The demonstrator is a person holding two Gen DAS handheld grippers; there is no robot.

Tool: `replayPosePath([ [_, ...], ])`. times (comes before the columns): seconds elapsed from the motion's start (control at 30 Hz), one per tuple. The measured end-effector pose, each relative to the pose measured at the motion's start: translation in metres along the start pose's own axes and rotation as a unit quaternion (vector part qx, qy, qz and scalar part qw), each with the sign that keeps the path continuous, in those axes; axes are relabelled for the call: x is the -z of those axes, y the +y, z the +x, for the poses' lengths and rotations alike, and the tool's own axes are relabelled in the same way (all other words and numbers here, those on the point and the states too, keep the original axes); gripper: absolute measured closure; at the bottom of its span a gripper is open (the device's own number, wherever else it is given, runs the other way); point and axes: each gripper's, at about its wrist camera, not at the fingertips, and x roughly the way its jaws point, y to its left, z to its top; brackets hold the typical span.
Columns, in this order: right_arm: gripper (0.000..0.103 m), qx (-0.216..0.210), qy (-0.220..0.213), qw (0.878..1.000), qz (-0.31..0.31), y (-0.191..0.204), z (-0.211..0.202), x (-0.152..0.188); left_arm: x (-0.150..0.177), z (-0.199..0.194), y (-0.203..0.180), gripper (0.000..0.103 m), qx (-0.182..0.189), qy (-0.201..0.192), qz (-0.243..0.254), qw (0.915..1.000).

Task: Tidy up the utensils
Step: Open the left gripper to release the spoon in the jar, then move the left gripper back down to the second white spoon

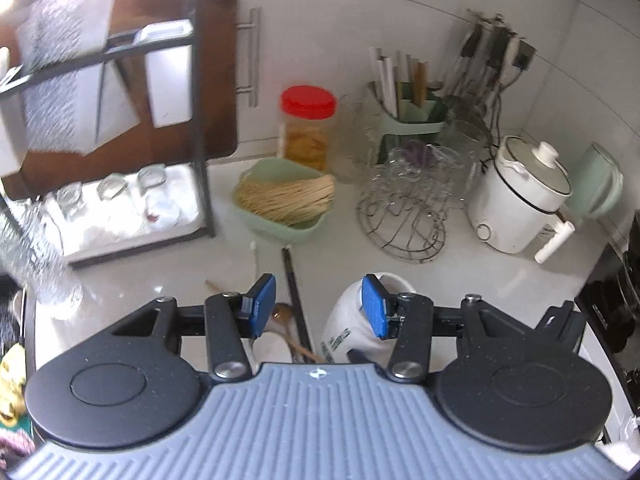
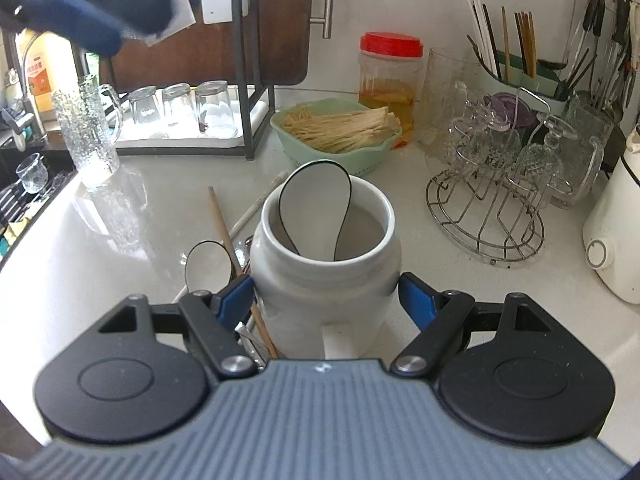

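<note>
So far one white spoon [image 2: 316,204] stands bowl-up inside the white jar [image 2: 326,272], which sits on the tabletop [image 2: 132,240] clamped between the jaws of the right gripper [image 2: 326,300]; both blue pads press its sides. The left gripper [image 1: 318,306] has its jaws apart with nothing between them, hovering above the loose utensils beside the jar; the right-wrist view shows it as a dark blur at top left.

Judging by that, the sorting has barely begun. Lying on the tabletop left of the jar I count a second white spoon [image 2: 208,260], one wooden stick-like handle [image 2: 224,228], one white stick [image 2: 256,208] and one dark chopstick [image 1: 294,292]; a small brown spoon [image 1: 282,312] shows in the left-wrist view. More pieces may lie under the gripper, hidden.

Further back: three upturned glasses [image 2: 180,108] on a rack tray, one red-lidded jar [image 2: 390,76], one green basket [image 2: 340,136] of dry noodles
</note>
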Motion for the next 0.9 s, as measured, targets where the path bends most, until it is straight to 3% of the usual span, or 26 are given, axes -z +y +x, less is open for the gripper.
replayPosePath([
  [0.9,0.022,0.004,0.015,1.000,0.004,0.000,-0.002,-0.001,0.098,0.057,0.069,0.050,-0.026,0.077,-0.130,0.9882],
])
